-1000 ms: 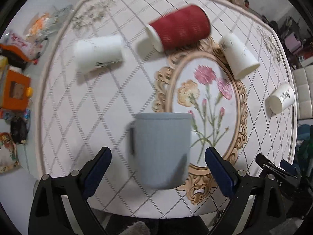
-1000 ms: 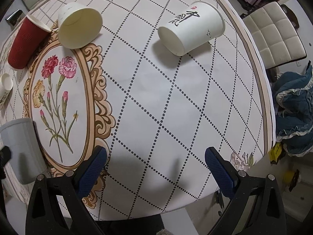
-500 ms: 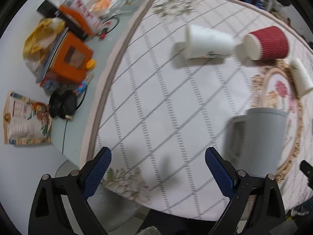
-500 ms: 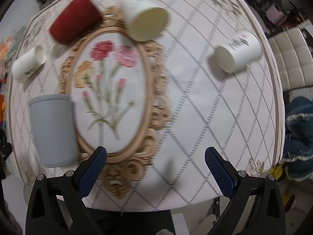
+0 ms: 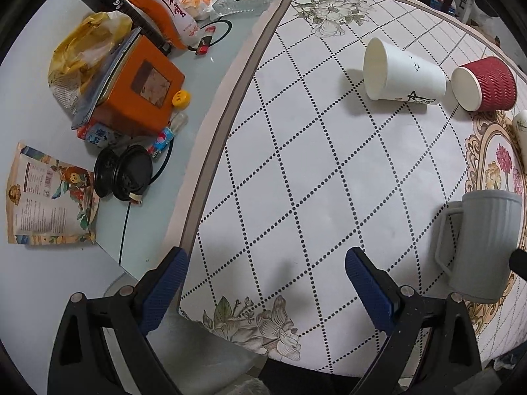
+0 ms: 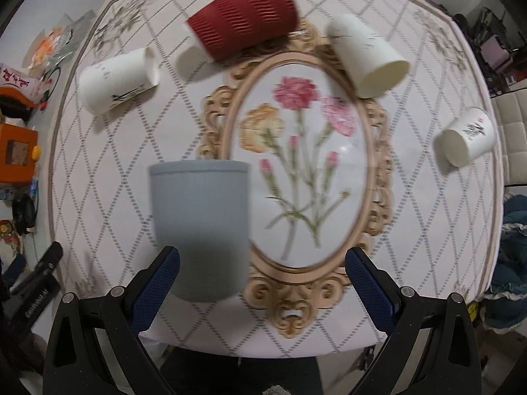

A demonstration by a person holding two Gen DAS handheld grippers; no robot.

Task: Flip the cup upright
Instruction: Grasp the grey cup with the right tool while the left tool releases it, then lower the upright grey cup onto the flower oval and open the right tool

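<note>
A grey ribbed mug (image 5: 482, 243) stands near the table's front edge; whether mouth up or down I cannot tell. It also shows in the right wrist view (image 6: 199, 227). A red ribbed cup (image 6: 242, 34) and three white paper cups (image 6: 118, 80) (image 6: 367, 56) (image 6: 466, 138) lie on their sides. My left gripper (image 5: 266, 288) is open and empty over the table's left edge, left of the mug. My right gripper (image 6: 262, 284) is open and empty, with the mug just ahead of its left finger.
The round table has a diamond-pattern cloth (image 5: 313, 171) with an oval flower medallion (image 6: 299, 164). Left of it on a grey surface are an orange box (image 5: 138, 92), a bottle (image 5: 161, 6), a black round item (image 5: 122, 177) and a snack bag (image 5: 49, 204).
The left gripper has swung left, away from the mug, toward the table's left edge. The right gripper has swung left, from the right side of the table to face the grey mug.
</note>
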